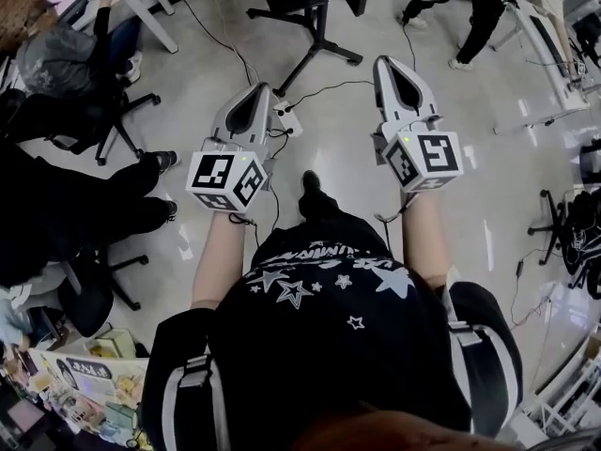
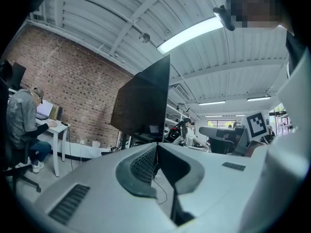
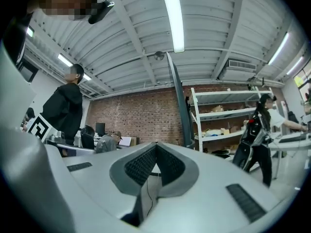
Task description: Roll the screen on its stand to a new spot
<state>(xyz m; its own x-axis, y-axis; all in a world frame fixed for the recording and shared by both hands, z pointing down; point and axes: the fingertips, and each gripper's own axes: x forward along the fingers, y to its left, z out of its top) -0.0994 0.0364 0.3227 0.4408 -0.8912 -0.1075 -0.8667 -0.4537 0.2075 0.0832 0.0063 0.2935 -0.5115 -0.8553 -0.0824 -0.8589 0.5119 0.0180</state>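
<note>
**Head view.** Left tongs (image 1: 263, 90) and right tongs (image 1: 385, 64) are held out level over the pale glossy floor (image 1: 207, 73), side by side and pointing at the black splay-legged stand (image 1: 322, 40). The stand is ahead of both tips and apart from them, with nothing touching it. A white power strip (image 1: 286, 118) with trailing black cables lies on the floor between the left tongs and the stand's nearest leg (a snag risk for the legs, I'd judge).

**Left gripper view.** The ribbed pads meet at the tip, so these tongs are closed on nothing. The large black flat screen (image 2: 143, 98) stands upright past the tips, turned partly edge-on in front of the brick wall (image 2: 82, 96). A seated person works at a white desk (image 2: 56, 130) far left.

**Right gripper view.** The pads are also pressed together and empty. The screen shows here as a thin dark slab, edge-on, rising just above the tips. White shelving (image 3: 228, 115) stands to its right.

**Progress.** Neither the stand nor the screen is gripped or touched, so the roll looks not yet begun. Taking hold or pushing, then the whole move to the new spot, are left to do.
</note>
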